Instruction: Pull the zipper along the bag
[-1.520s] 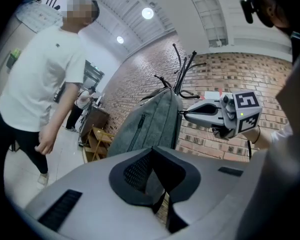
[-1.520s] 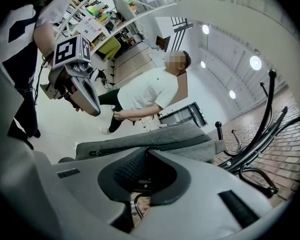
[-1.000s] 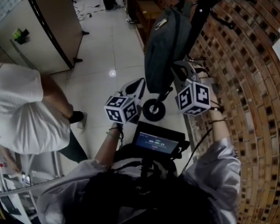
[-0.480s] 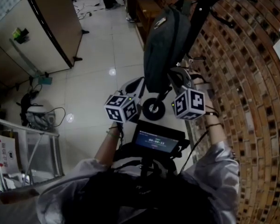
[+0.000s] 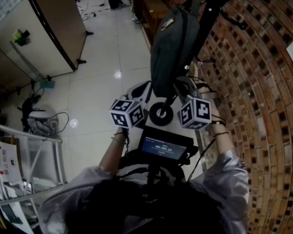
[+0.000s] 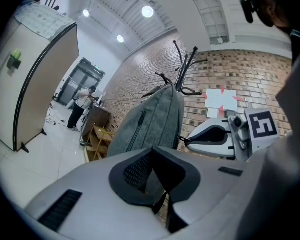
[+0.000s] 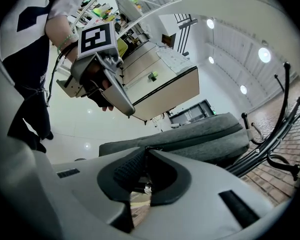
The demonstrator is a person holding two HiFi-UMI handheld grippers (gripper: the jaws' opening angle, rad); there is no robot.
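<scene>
A red-brown brick wall [image 5: 263,106] bounds the right side of the head view. The glossy white tiled floor [image 5: 102,101] reflects round ceiling lamps [image 6: 147,11]. A tall beige cabinet [image 5: 53,23] stands at left, and a low wooden shelf unit [image 5: 154,11] stands against the brick.

I make out a brick wall [image 5: 263,111] along the right, with a black coat stand [image 5: 212,9] against it. A low wooden shelf [image 5: 154,13] sits at the far edge of the tiled floor [image 5: 102,96]. A tall beige panel [image 5: 49,28] stands far left, and cables [image 5: 36,118] lie at the floor's left edge.
</scene>
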